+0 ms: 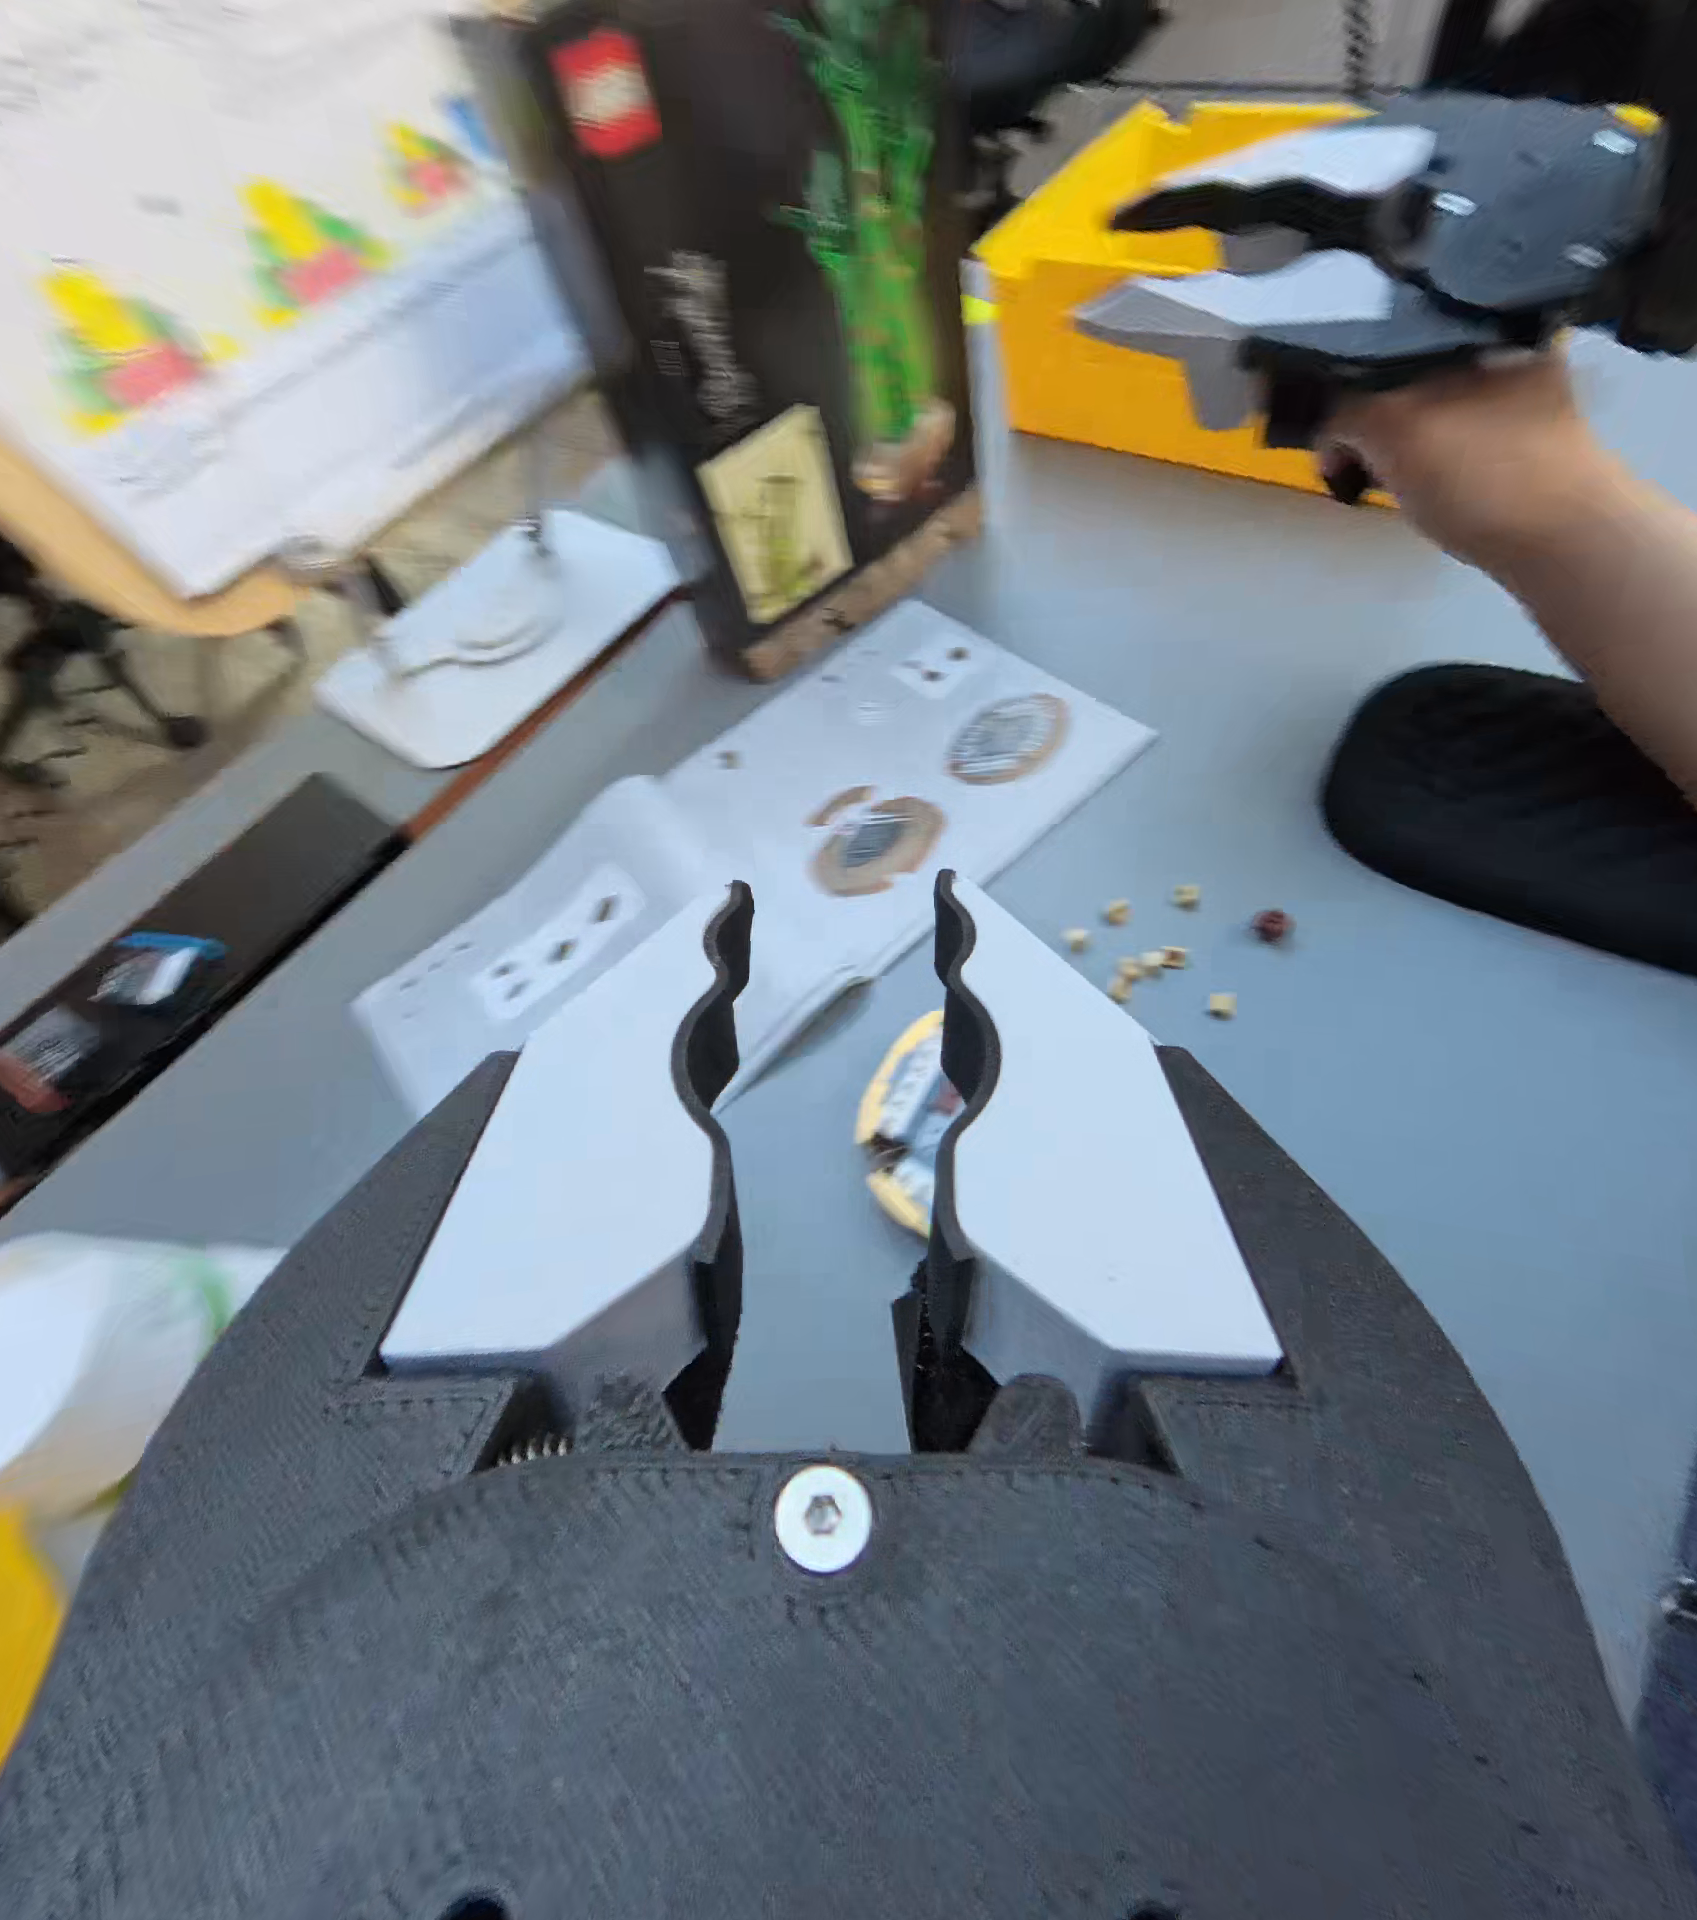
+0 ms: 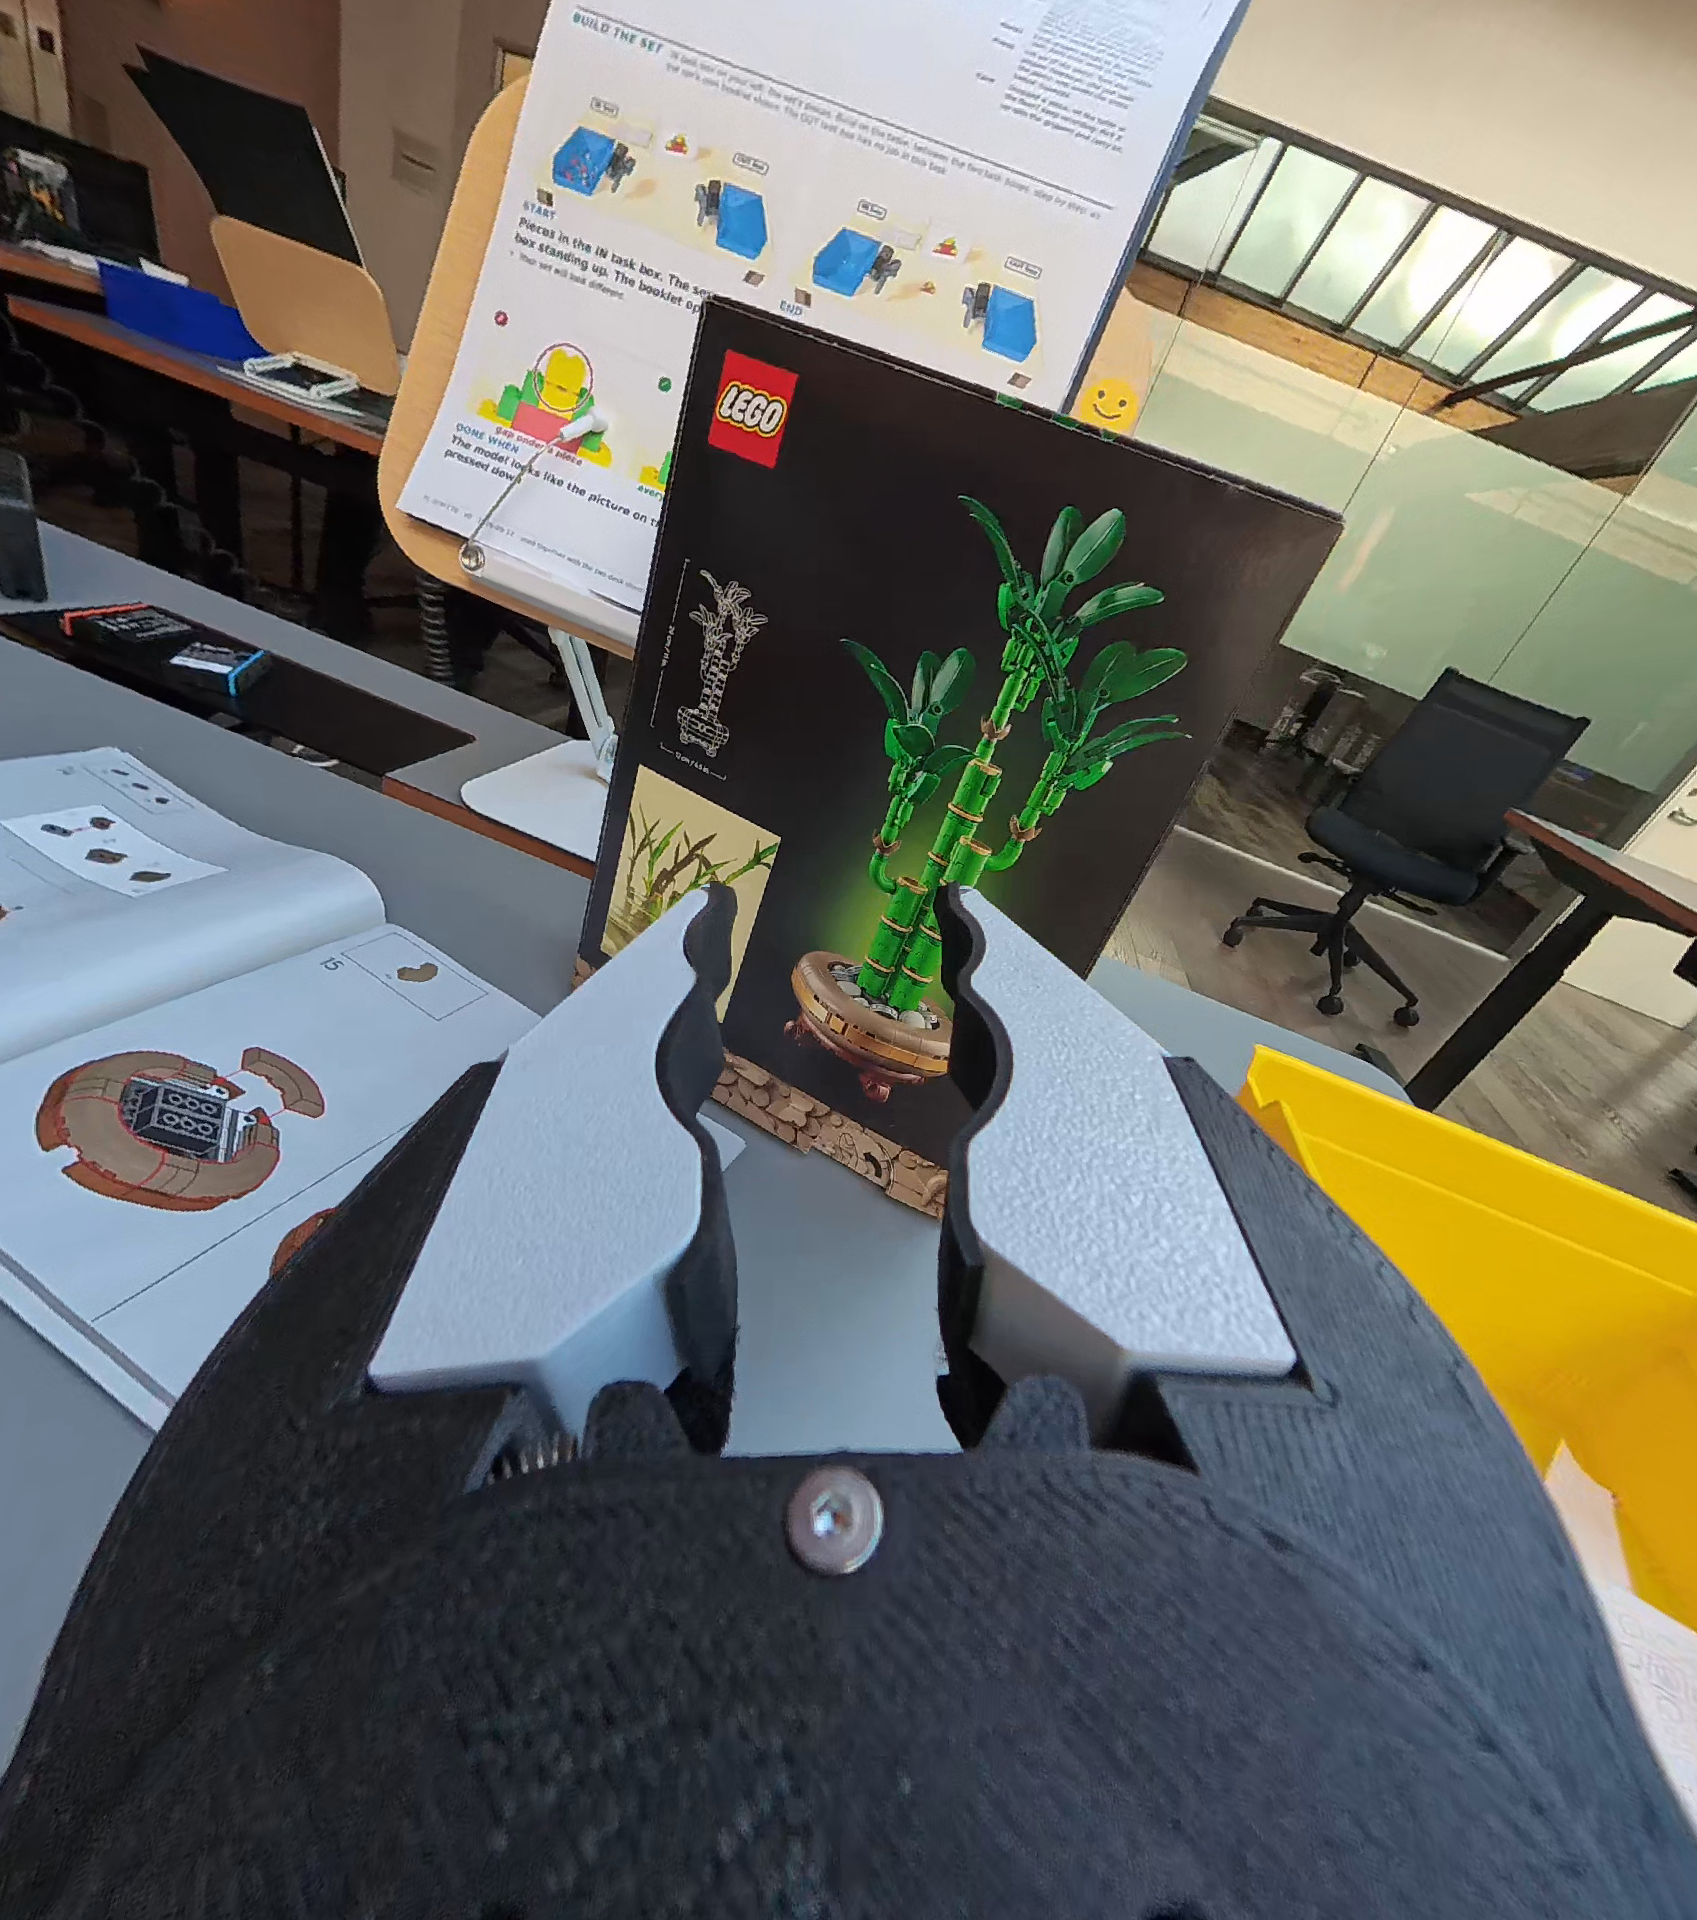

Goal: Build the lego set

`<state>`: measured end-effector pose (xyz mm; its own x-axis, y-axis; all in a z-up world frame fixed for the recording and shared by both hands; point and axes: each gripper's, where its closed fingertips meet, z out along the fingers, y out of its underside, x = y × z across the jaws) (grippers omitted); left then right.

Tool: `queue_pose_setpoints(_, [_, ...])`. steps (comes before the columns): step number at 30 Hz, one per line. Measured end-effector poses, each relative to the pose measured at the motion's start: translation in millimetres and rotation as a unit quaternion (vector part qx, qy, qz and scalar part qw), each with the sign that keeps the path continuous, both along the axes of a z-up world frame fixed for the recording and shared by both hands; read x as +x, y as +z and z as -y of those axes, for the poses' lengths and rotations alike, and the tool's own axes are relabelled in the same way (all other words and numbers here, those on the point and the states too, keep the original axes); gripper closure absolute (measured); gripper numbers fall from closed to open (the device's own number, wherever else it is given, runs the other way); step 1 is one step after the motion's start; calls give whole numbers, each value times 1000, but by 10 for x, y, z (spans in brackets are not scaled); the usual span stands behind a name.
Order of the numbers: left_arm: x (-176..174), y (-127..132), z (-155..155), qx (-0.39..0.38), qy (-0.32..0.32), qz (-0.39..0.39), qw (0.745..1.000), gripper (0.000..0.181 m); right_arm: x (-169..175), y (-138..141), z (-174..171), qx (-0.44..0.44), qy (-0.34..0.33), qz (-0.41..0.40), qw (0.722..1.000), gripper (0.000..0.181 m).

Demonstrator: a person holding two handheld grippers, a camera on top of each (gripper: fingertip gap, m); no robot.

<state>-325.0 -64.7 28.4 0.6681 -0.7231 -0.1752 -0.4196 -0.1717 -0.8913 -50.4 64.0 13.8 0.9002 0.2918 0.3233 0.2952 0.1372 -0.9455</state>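
My left gripper is open and empty, held above the grey table. Under it lies a small round partial build with a tan rim and dark middle, partly hidden by the right finger. Several small tan bricks and a dark red one lie loose to its right. The open instruction booklet lies ahead. My right gripper is open and empty, raised in front of the upright set box. It also shows in the left wrist view, near the yellow bin.
A yellow bin with white paper bags in it stands at the right. A task sheet on a stand is behind the box. A black wrist pad lies under the person's forearm. A white roll sits at the near left. The gap from one gripper's tips to the other's is roughly 30 cm. The small round partial build lies some 15 cm from my left tips, 30 cm from my right tips.
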Motion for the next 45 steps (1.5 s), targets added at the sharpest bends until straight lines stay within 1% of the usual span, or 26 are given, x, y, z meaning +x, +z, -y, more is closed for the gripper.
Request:
queue_pose_setpoints(1, [-485,140,-90,12,53,5,998,145,3,4,-1,0,1,-5,1000,142])
queue_pose_setpoints(2, [-997,196,-161,12,105,-12,994,143,-3,0,-4,-1,2,-5,1000,142])
queue_pose_setpoints(3, [-1521,195,-212,0,159,-42,986,145,-14,-14,-11,-4,2,-2,1000,142])
queue_pose_setpoints(4, [-2008,164,-233,-14,202,-73,977,147,-28,-32,-18,-7,2,3,1000,142])
queue_pose_setpoints(5, [-2418,82,-211,-40,225,-103,968,149,-45,-48,-23,-8,1,9,1000,142])
queue_pose_setpoints(7, [-3096,-133,-121,-98,254,-154,950,154,-87,-76,-26,-11,3,21,1000,142])
queue_pose_setpoints(8, [-3361,-247,-62,-125,261,-179,940,156,-104,-86,-26,-11,4,26,1000,142])
queue_pose_setpoints(10, [-3698,-439,40,-160,251,-213,931,160,-126,-98,-23,-10,4,33,999,142])
queue_pose_setpoints(11, [-3763,-530,91,-174,230,-225,931,158,-130,-104,-25,-11,4,34,999,142])
queue_pose_setpoints(12, [-3778,-625,161,-190,197,-239,932,161,-128,-111,-29,-12,3,34,999,142])
queue_pose_setpoints(13, [-3822,-713,214,-199,172,-265,928,164,-125,-120,-33,-13,3,32,999,142])
queue_pose_setpoints(15, [-3938,-859,247,-205,139,-330,911,158,-121,-142,-45,-18,5,26,999,142])
queue_pose_setpoints(17, [-4106,-986,224,-210,115,-400,885,160,-115,-155,-50,-21,5,26,999,142])
queue_pose_setpoints(21, [-4364,-1264,273,-277,64,-491,824,157,-120,-129,-38,-16,8,23,1000,142])
queue_pose_setpoints(23, [-4485,-1336,267,-281,39,-547,788,157,-125,-138,-41,-18,8,23,1000,142])
queue_pose_setpoints(26, [-4617,-1442,220,-277,7,-605,746,160,-133,-177,-55,-24,7,31,999,142])
queue_pose_setpoints(28, [-4720,-1536,212,-290,-4,-629,722,159,-146,-185,-55,-24,7,34,999,142])
queue_pose_setpoints(32, [-4787,-1731,218,-313,-22,-638,703,158,-156,-209,-62,-27,8,39,999,142])
queue_pose_setpoints(35, [-4873,-1800,258,-320,-39,-666,673,158,-156,-227,-72,-31,8,39,999,142])
queue_pose_setpoints(37, [-4904,-1843,277,-318,-48,-674,665,158,-163,-241,-76,-33,10,39,999,142])
queue_pose_setpoints(42, [-4899,-1881,242,-313,-38,-659,683,161,-207,-274,-80,-39,15,50,998,142])
queue_pose_setpoints(45, [-4898,-1881,253,-316,-42,-657,684,163,-230,-298,-81,-41,17,59,997,142])
